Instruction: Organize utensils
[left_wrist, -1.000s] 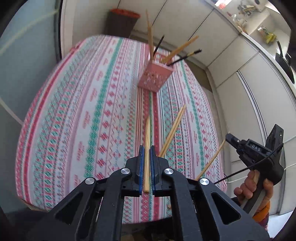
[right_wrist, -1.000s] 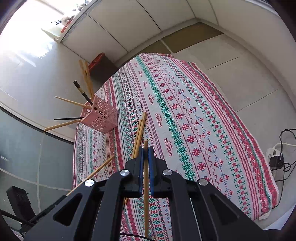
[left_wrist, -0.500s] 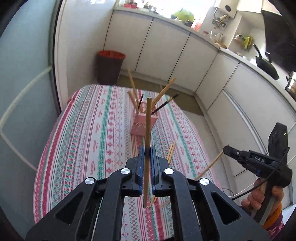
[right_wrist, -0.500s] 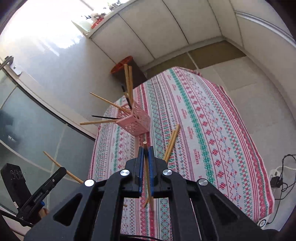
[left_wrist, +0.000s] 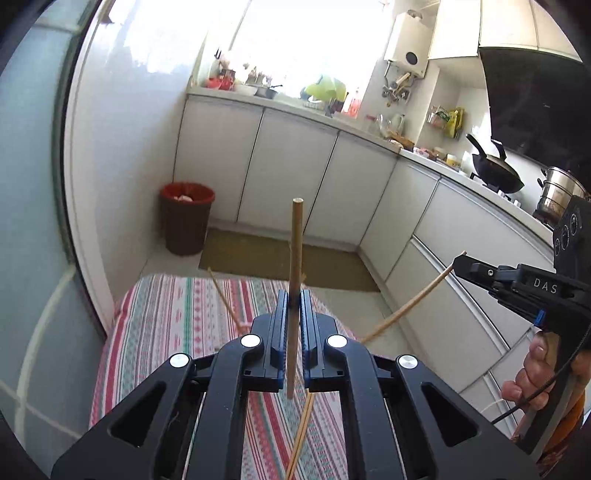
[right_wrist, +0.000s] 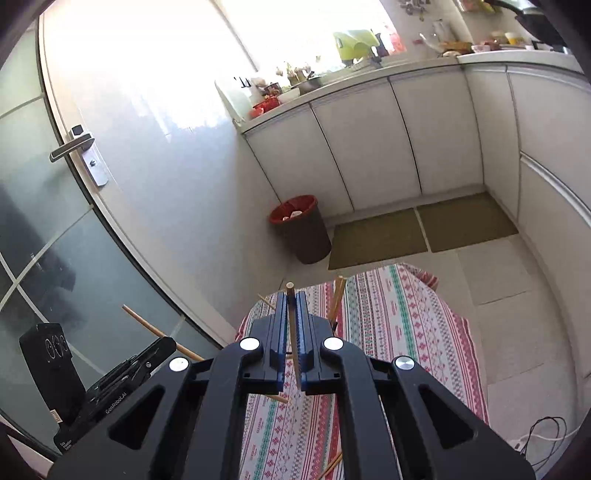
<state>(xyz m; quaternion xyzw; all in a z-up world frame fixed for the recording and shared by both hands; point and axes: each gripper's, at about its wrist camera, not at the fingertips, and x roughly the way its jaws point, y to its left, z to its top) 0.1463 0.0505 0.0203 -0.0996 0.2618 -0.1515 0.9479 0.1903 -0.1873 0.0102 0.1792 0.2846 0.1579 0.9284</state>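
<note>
My left gripper (left_wrist: 291, 295) is shut on a wooden chopstick (left_wrist: 296, 243) that stands upright between its blue pads, high above the striped tablecloth (left_wrist: 166, 317). To its right hangs my right gripper (left_wrist: 460, 263), shut on a slanted chopstick (left_wrist: 410, 306). In the right wrist view that gripper (right_wrist: 291, 295) clamps its chopstick (right_wrist: 293, 332), and the left gripper (right_wrist: 168, 343) shows at the lower left with its stick (right_wrist: 147, 325). Chopstick ends (right_wrist: 338, 295) poke up from the holder, which is hidden behind the fingers. A loose chopstick (left_wrist: 303, 435) lies on the cloth.
A dark bin with a red liner (left_wrist: 186, 221) stands on the floor beyond the table's far end. White cabinets (left_wrist: 295, 177) line the back and right, with a wok (left_wrist: 495, 170) on top. A glass door with a handle (right_wrist: 72, 146) is left. Cables (right_wrist: 543, 432) lie on the floor.
Both grippers rose well above the table, each keeping its chopstick. The views tipped up from the cloth to the kitchen, and the pink holder slid out of sight behind the fingers.
</note>
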